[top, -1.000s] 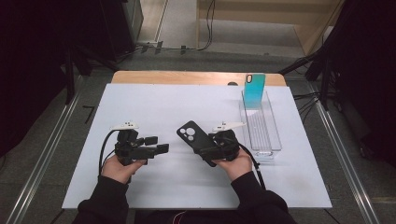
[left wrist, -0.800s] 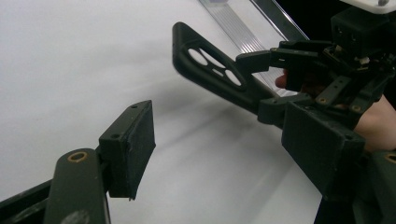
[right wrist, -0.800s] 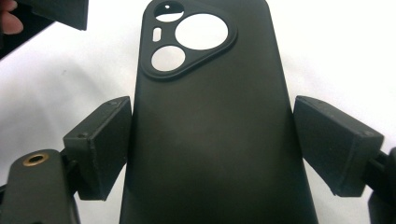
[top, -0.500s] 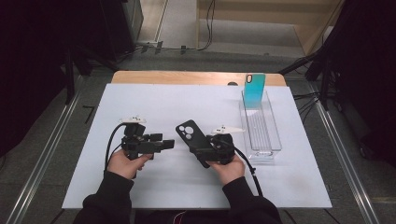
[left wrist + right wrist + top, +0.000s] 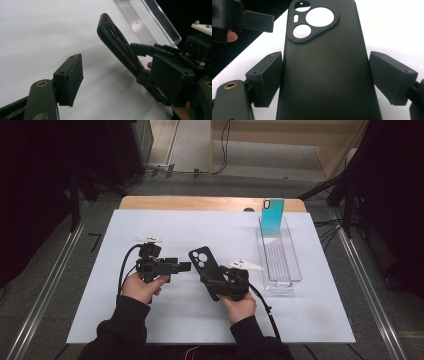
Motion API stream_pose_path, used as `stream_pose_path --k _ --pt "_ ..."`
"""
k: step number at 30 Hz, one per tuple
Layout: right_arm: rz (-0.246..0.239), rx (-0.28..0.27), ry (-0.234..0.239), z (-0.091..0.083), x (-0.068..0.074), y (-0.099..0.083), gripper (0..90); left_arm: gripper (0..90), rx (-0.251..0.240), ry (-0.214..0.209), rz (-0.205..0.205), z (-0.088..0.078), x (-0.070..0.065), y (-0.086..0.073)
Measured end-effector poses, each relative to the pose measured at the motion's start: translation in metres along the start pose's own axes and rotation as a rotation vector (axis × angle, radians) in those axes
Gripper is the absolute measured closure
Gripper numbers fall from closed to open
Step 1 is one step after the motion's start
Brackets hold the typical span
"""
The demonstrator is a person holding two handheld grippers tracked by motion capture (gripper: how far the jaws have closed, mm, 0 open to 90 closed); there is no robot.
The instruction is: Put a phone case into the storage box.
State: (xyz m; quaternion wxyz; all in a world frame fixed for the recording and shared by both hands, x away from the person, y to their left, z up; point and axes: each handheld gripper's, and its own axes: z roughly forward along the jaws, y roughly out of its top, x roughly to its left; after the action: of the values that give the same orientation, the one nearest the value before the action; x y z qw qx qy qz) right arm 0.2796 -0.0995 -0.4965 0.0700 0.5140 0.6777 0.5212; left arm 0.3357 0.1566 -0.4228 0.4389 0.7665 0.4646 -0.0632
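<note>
A lab-like recording space. Metal floor rails (image 5: 45, 295) flank the white table (image 5: 165, 225); cables (image 5: 220, 150) trail beyond the grippers.

Right gripper (image 5: 216, 279) held a black phone case (image 5: 203, 264) left of the clear tray (image 5: 294, 270). Left gripper (image 5: 181, 266) pointed at the case, just beside it. A teal case (image 5: 272, 216) stood at the tray's far end.

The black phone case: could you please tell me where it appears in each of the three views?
High view: black phone case at table centre, rising from the right gripper.
Left gripper view: centre right, tilted, held by that gripper.
Right gripper view: middle of the picture, between the two jaws.
Shared landmark: the clear tray, also at the left gripper view's top.
</note>
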Motion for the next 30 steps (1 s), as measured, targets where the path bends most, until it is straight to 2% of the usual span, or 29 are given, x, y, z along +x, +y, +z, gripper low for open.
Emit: stream_pose_path --k 5,8,11,20,22,25,28,30 --pt "0.019 -0.017 0.000 0.003 0.002 -0.005 13.3 26.7 0.004 0.015 -0.016 0.004 -0.001 0.007" --pt "0.023 -0.023 0.002 0.003 0.003 -0.006 13.3 28.7 -0.013 0.027 -0.019 0.006 -0.003 0.011" --pt "0.022 -0.035 0.005 0.002 0.004 -0.006 13.3 28.7 -0.012 0.018 -0.049 0.009 -0.003 0.015" --pt "0.026 -0.055 0.008 0.001 0.009 -0.006 13.3 32.7 -0.016 0.014 -0.103 0.018 -0.002 0.022" --pt "0.025 -0.063 0.013 0.001 0.009 -0.006 13.3 35.0 -0.015 0.025 -0.115 0.020 -0.001 0.023" --pt "0.029 -0.067 0.021 0.002 0.010 -0.007 13.3 37.2 -0.012 0.015 -0.151 0.022 0.001 0.024" --pt "0.024 -0.064 0.025 0.003 0.012 -0.008 13.3 41.0 -0.017 0.031 -0.147 0.023 -0.001 0.022" --pt "0.026 -0.065 0.023 0.004 0.013 -0.009 13.2 44.1 -0.023 0.022 -0.160 0.023 -0.001 0.021"
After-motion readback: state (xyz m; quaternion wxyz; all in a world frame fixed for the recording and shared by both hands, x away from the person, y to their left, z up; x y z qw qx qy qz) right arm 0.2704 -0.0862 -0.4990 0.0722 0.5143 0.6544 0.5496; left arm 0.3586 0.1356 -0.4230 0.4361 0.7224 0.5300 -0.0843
